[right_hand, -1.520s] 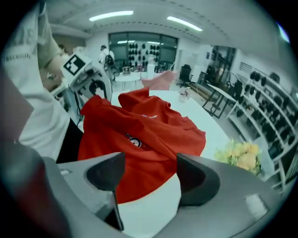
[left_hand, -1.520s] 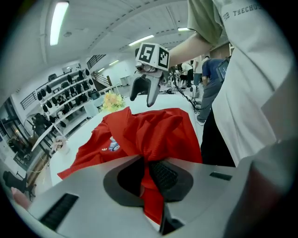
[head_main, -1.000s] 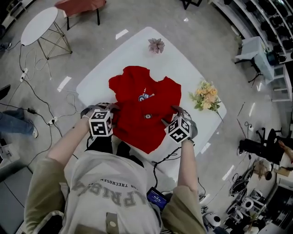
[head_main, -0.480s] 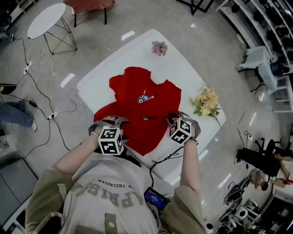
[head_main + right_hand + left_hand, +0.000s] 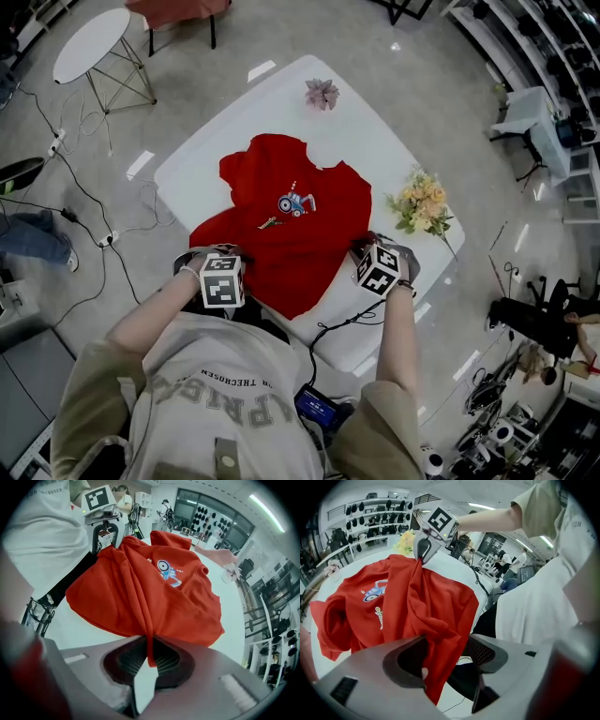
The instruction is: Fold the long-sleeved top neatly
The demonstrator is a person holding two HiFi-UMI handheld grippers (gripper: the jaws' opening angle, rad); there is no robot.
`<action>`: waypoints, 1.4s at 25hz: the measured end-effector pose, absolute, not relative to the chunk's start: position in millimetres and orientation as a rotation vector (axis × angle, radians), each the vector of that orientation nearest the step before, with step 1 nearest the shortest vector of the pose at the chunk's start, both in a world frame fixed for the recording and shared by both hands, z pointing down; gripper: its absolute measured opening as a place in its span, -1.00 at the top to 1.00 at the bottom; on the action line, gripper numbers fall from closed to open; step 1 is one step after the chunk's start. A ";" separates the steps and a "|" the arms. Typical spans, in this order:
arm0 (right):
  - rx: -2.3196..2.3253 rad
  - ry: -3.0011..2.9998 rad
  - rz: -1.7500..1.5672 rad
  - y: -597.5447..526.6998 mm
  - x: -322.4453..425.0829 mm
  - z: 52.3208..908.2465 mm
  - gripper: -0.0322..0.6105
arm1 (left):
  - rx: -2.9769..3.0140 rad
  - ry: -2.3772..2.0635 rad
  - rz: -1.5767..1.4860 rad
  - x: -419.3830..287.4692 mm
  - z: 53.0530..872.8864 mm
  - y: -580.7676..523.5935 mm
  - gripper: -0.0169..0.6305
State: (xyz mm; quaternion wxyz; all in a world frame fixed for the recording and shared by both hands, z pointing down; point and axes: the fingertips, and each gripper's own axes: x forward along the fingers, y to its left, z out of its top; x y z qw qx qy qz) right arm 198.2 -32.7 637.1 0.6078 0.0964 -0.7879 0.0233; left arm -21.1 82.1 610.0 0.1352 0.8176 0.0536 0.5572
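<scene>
One red long-sleeved top (image 5: pixel 309 239) lies spread on the white table (image 5: pixel 375 131). Its long axis runs from the table's near edge to its far corner, neckline pointing away from me and hem toward me. The cartoon print (image 5: pixel 294 202) faces up near the table's middle.

My right gripper (image 5: pixel 149 658) has just been closing and is now clamped on a thin fold of the top's edge by the table's right side, and the cloth fans out from that pinch.

My left gripper (image 5: pixel 443 651) has just been narrowing too. Its jaws stand apart with a bunched fold of the top hanging between them, against one jaw and clear of the other pad.

That's two grippers and one top. Two flower pieces share the table: a pink flower (image 5: pixel 321 93) at the far corner and a yellow bouquet (image 5: pixel 422 204) at the right edge.
</scene>
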 end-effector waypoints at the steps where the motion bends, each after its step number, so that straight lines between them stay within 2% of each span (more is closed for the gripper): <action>1: 0.232 -1.818 0.062 -33.2 198.0 639.1 0.81 | 2.360 0.167 1.610 -21.0 609.8 83.1 0.05; 3: 0.247 -1.819 0.109 -32.0 197.2 639.5 0.79 | 2.359 0.182 1.589 -20.0 606.6 83.5 0.04; 4: 0.262 -1.825 0.155 -30.3 196.6 637.7 0.65 | 2.370 0.179 1.570 -20.1 602.8 82.5 0.02; 6: 0.322 -1.857 0.251 -25.5 193.5 627.5 -0.04 | 2.403 0.147 1.521 -23.5 590.3 78.1 -0.02; 7: 0.362 -1.886 0.278 -22.2 190.3 618.3 -0.12 | 2.424 0.119 1.496 -27.2 582.5 74.4 -0.03; 13: 0.426 -2.073 0.340 39.5 128.9 573.1 -0.12 | 2.520 -0.043 1.399 -54.0 550.6 49.8 -0.05; 18: 0.304 -2.000 0.416 103.9 78.3 615.7 -0.12 | 2.555 0.100 1.444 -36.6 564.2 69.5 -0.07; 22: 0.280 -1.862 0.454 135.4 85.6 641.8 -0.12 | 2.555 0.121 1.474 -32.8 573.7 76.4 -0.09; 35: 0.233 -1.851 0.533 185.4 122.5 637.4 -0.12 | 2.502 -0.148 1.372 -44.7 571.7 86.7 -0.09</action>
